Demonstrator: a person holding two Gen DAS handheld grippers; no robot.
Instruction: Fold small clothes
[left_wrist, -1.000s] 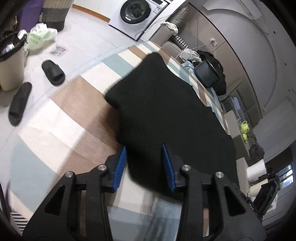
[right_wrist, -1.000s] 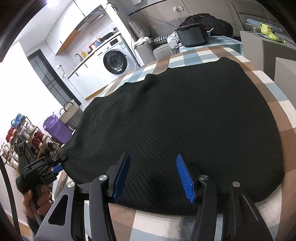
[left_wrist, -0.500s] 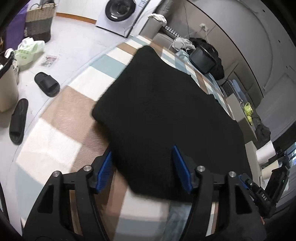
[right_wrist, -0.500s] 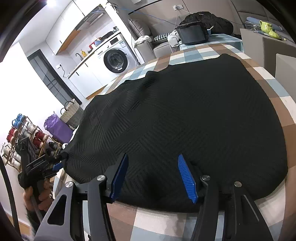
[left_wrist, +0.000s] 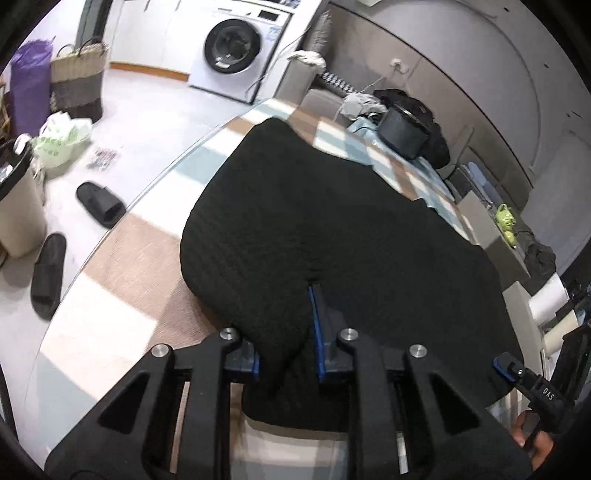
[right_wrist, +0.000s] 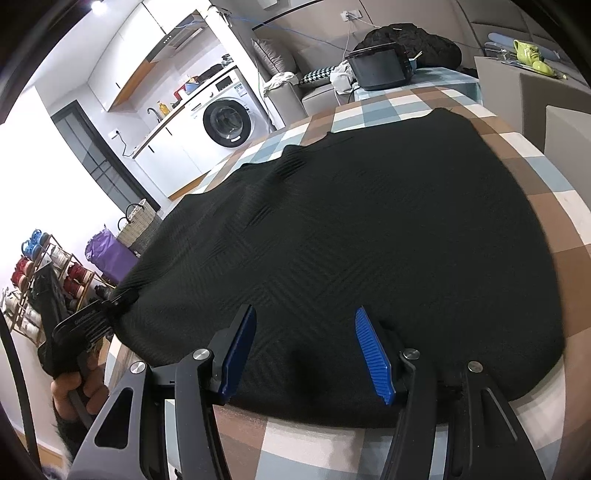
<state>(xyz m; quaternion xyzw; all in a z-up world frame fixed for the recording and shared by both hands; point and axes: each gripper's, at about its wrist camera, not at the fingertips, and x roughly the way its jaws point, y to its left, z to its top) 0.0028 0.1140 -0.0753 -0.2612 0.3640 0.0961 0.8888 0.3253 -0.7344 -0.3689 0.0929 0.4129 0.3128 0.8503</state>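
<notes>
Now left gripper (left_wrist: 284, 328) on black garment (left_wrist: 332, 229)

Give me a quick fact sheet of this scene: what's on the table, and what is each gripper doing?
Garment: black knit garment, spread flat
Surface: checked tablecloth
Left gripper: jaws have just been closing, pinching a bunched near corner of the garment
Right gripper: open over the near edge, gripping nothing
Background: washing machine, slippers on the floor
</notes>
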